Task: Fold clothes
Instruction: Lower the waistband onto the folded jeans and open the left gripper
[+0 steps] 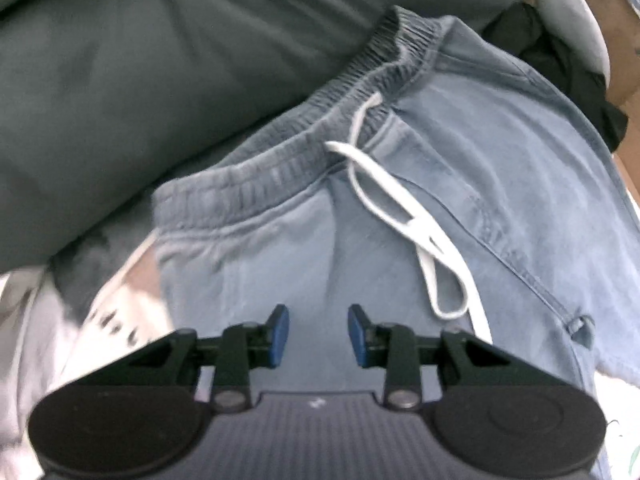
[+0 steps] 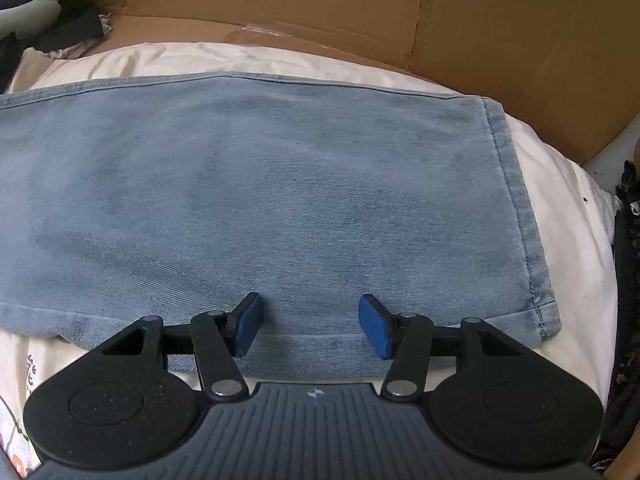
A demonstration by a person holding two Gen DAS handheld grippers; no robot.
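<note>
pants (image 2: 280, 200) lying flat on the bed (image 2: 568, 216), hem toward its right edge, waistband (image 1: 280, 160) at left | left hand-held gripper (image 1: 318, 336) hovering part-open, empty | right hand-held gripper (image 2: 311, 328) gaping wide, empty | we are judging denim soft, heavyish: pinch hem, waistband | cardboard (image 2: 500, 20) crowding far edge

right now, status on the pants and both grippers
Left gripper open over waistband. Right gripper open over leg hem. Pants flat, unfolded. Drawstring loose on top.
</note>
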